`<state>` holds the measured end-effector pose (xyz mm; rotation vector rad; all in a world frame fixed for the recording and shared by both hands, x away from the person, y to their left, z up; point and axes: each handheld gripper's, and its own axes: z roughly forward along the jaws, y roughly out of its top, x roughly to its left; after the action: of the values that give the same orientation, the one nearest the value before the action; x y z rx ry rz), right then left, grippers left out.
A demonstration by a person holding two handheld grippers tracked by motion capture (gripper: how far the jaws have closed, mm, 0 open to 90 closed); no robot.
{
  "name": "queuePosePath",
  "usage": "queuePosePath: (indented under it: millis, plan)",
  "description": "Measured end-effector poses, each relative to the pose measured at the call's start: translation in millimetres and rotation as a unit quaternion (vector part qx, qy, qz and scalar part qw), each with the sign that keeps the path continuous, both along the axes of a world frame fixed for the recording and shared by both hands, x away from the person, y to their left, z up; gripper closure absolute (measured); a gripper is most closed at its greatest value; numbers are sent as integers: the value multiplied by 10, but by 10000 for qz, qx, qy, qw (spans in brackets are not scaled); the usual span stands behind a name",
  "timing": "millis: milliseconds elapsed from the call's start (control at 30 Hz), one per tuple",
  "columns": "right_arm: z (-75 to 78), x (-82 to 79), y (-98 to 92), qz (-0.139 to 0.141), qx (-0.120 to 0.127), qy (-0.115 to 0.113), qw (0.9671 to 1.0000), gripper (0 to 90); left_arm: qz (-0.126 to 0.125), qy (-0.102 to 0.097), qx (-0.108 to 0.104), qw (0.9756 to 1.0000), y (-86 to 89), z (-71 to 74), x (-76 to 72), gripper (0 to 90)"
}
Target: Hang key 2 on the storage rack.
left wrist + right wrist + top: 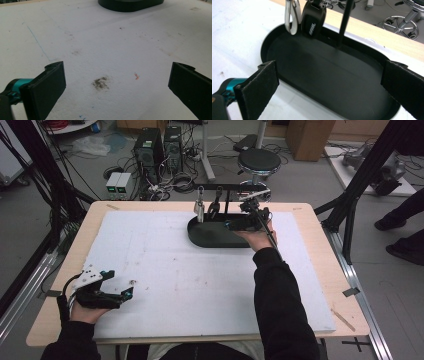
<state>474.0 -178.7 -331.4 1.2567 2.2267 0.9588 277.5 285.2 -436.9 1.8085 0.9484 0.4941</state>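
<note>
A black oval tray (212, 235) lies at the far middle of the white foam board. Over its back edge a silver carabiner (291, 17) and a black key fob (313, 20) hang from a rack beside a thin black post (343, 22). My right gripper (231, 225) hovers over the tray's right half, open, with nothing between its jaws (329, 85); the tray floor (312, 67) beneath is bare. My left gripper (120, 282) rests at the near left of the board, open and empty (117, 85), facing the distant tray (130, 5).
The foam board (200, 285) covers most of the wooden table (320, 245). A dark smudge (101, 83) marks the board in front of my left gripper. Beyond the table stand a stool (258, 161), computer towers (150, 150) and black frame poles (350, 195).
</note>
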Motion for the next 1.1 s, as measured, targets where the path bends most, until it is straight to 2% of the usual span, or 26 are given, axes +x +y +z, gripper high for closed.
queuePosePath:
  millis: [200, 300, 500, 600, 800, 1000, 1100]
  plan:
    - [-47, -74, -102, -47, 36, -64, 10000, 8, 5, -3, -6, 10000, 3, 1, 1, 17]
    - [-57, -134, -133, 47, 123, -77, 9999, 8, 6, 15, -5, 10000, -3, -2, 2, 17]
    - [-72, -222, -164, 142, 133, -116, 9997, 8, -3, 4, -7, 10000, 0, 0, 0, 17]
    - [-130, -266, -210, 212, 256, -48, 9994, 8, 2, 7, -21, 10000, -2, -3, 2, 17]
    - [-251, -376, -314, 306, 351, 83, 9989, 8, -3, 21, -11, 10000, -3, -3, 1, 17]
    - [-327, -549, -397, 433, 627, 18, 9971, 8, -27, 52, 10, 10000, -8, -7, 5, 17]
    - [-406, -609, -423, 484, 619, 71, 9969, 8, -26, 48, 22, 10000, -8, -5, 1, 17]
